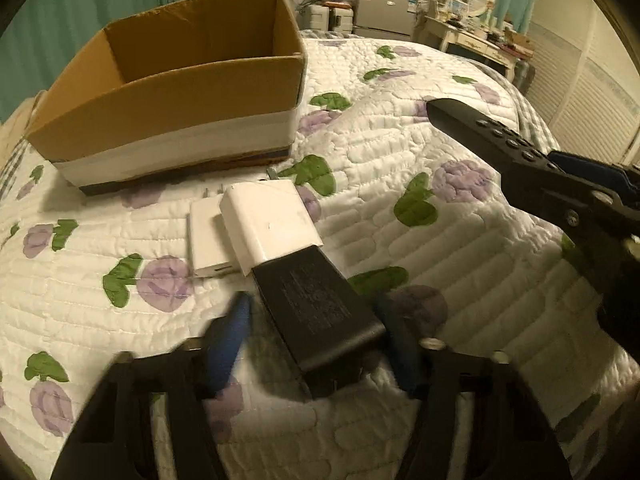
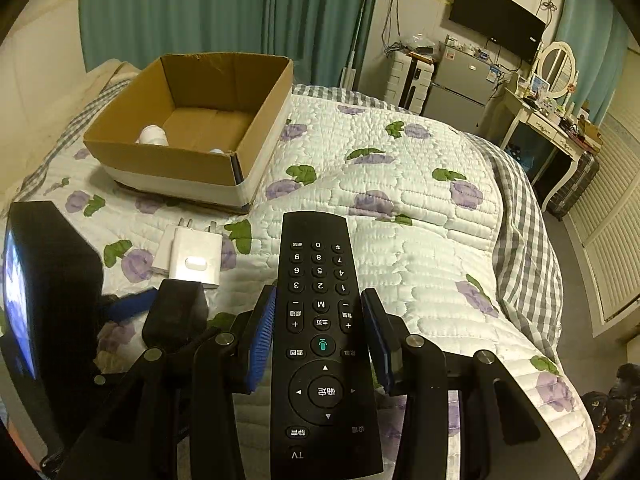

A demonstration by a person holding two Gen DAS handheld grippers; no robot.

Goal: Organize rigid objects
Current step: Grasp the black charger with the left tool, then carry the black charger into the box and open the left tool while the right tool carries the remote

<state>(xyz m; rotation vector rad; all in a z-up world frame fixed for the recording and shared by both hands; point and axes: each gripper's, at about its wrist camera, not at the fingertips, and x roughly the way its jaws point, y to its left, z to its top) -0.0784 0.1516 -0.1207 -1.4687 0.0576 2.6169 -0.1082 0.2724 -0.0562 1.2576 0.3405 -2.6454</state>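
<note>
Right gripper (image 2: 320,340): blue-padded fingers (image 2: 262,344) closed against both long edges of a black remote control (image 2: 322,320), held flat above the bed with its far end pointing away. Glossy-free black face, rows of round number keys, a green-lit key near the middle, a round direction pad below it, white lettering turned upside down in the right wrist view. From the left wrist view, seen as a dark wedge (image 1: 480,132) entering from the right, raised over the quilt.

Left gripper (image 1: 316,344): blue fingers (image 1: 230,344) spread on either side of a black power adapter (image 1: 320,312), a gap showing on the left side, the right pad close to the casing; contact there cannot be told, so not clearly clamped. Matte black block, fine grey print on its top, rounded near edge, lying on the quilt.

Just beyond its far end, touching it: a larger white charger (image 1: 268,224), tilted, propped over a smaller white charger (image 1: 206,240), metal prongs pointing toward the box.

Farther back, on the bed: an open cardboard box (image 1: 168,96) with a white band around its lower wall, standing near the chargers. Inside, in the right wrist view, a white rounded object (image 2: 152,136) against the near-left wall.

Underneath everything: a white quilt (image 1: 420,248) printed with purple flowers and green leaves.
</note>
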